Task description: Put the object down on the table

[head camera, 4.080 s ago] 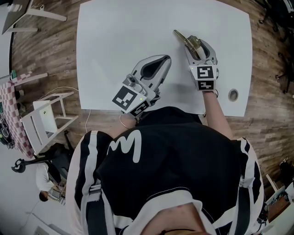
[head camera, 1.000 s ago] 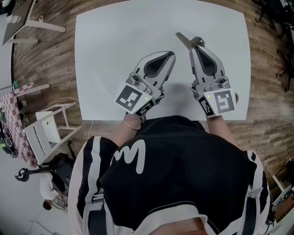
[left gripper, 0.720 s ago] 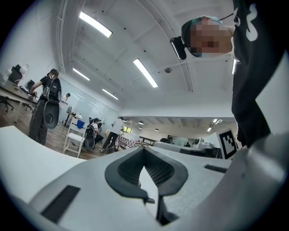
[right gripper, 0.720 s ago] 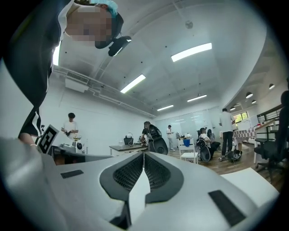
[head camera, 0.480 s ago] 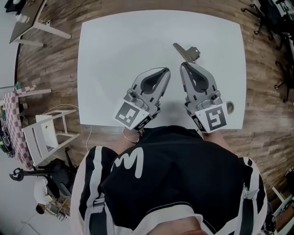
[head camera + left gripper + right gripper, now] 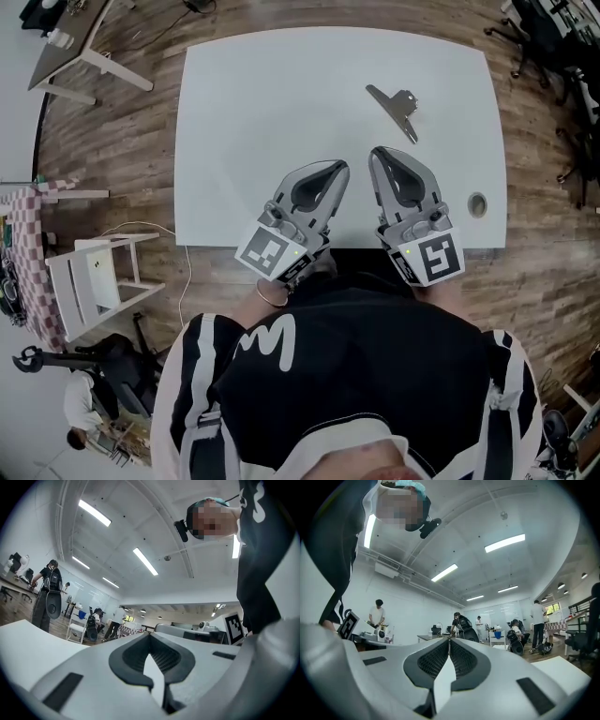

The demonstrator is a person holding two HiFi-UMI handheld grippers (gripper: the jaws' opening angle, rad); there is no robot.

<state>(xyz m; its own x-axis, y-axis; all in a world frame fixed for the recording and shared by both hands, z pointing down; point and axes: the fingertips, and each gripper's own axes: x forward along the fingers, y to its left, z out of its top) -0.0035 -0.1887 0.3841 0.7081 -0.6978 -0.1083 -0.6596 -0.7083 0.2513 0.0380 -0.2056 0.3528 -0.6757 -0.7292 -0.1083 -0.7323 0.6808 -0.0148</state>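
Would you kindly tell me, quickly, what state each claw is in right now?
Left claw: closed, holding nothing.
Right claw: closed, holding nothing; the clip lies apart from it on the table.

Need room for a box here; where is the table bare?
The whole left half of the table is bare, from its far edge down to the left hand-held gripper. A smaller patch lies right of the metal clip, beyond the cable hole. Crowded: the near middle, where the right hand-held gripper lies beside the left.
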